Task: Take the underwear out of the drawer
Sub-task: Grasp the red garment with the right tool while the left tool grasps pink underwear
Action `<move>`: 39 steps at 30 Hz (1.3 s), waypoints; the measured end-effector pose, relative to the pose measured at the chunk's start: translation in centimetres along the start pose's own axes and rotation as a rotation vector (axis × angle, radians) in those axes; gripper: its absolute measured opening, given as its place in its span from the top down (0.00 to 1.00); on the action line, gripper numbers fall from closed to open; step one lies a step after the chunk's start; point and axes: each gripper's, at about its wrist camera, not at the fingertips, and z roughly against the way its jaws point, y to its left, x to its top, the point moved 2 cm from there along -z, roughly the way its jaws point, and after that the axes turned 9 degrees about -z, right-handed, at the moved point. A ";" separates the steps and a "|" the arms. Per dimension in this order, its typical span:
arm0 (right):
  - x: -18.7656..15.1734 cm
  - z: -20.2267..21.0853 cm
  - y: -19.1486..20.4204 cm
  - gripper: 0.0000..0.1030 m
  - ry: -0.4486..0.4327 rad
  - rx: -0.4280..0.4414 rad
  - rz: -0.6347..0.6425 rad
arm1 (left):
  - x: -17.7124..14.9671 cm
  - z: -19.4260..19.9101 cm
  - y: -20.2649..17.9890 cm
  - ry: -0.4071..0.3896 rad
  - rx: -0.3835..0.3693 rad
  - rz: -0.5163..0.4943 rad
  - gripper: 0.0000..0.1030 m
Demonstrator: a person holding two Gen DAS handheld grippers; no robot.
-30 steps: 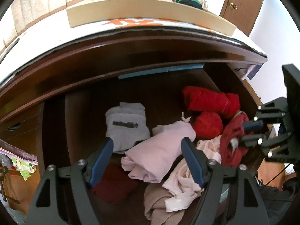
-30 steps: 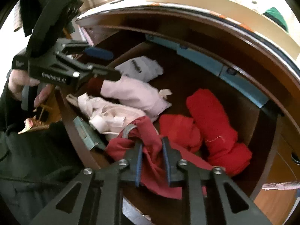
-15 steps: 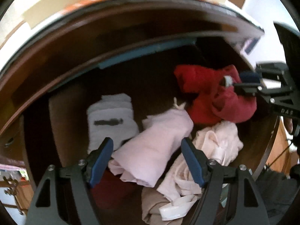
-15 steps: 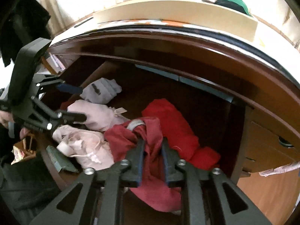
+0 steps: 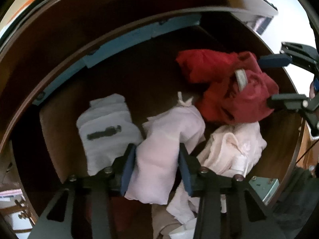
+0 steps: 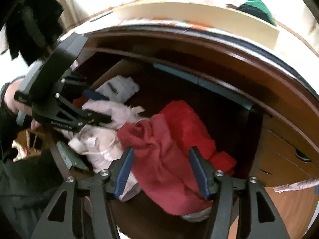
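Two claws in drawer: left claw clamped on pink underwear; right claw apart around red underwear; lettering unreadable.

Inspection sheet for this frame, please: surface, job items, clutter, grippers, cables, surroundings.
Surface: open wooden drawer, dark inside.
Job's things: pale pink garment, folded; dark red garment, crumpled at the front.
Clutter: bright red roll, white folded piece with a dark mark, cream bundle.
Grippers: left gripper shut on the pale pink garment; right gripper open, with the dark red garment between its fingers.
Cables: thin dark line, possibly a cable.
Surroundings: cream board and green item on the dresser top.
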 end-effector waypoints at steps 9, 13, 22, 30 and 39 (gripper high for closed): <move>-0.2 -2.8 1.0 0.40 0.065 -0.044 0.044 | 0.4 -1.0 -1.0 0.036 0.010 -0.028 0.59; -0.2 -3.2 1.0 0.40 0.080 -0.032 0.034 | 0.3 -1.1 -1.1 0.038 -0.004 -0.018 0.60; 0.1 -3.5 1.7 0.69 0.086 0.022 0.053 | 0.4 -0.7 -0.9 0.011 -0.021 -0.019 0.79; 1.5 -2.8 2.3 0.71 -0.016 0.051 0.005 | -0.4 1.6 -0.9 -0.094 -0.028 0.020 0.84; 1.4 -1.8 1.4 0.71 -0.080 0.064 -0.051 | -1.1 3.4 0.3 -0.185 0.016 0.039 0.84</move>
